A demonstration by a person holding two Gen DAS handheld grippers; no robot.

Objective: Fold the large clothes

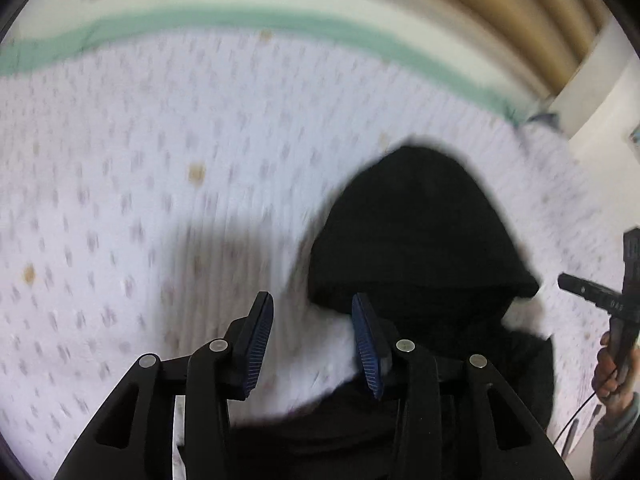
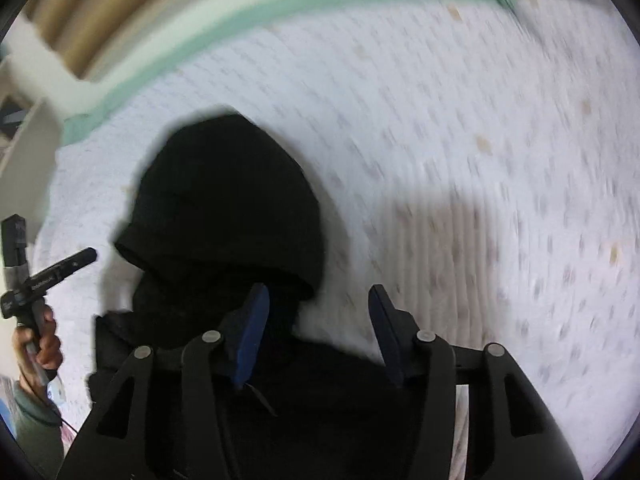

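Hovering tongs (image 1: 316, 340) above black hoodie (image 1: 420, 232)

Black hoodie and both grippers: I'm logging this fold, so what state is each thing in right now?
Black hoodie: lying on the bed, hood spread flat, held by neither gripper.
Left gripper: open, nothing between its pads.
Right gripper: open, nothing gripped.
Patterned bedsheet: spread under the hoodie, spotted with brownish stains.

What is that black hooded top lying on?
The black hooded top lies on a white bedsheet with small purplish marks and a green band at its far edge. Whatever is beneath the garment itself is covered, so that cannot be seen.
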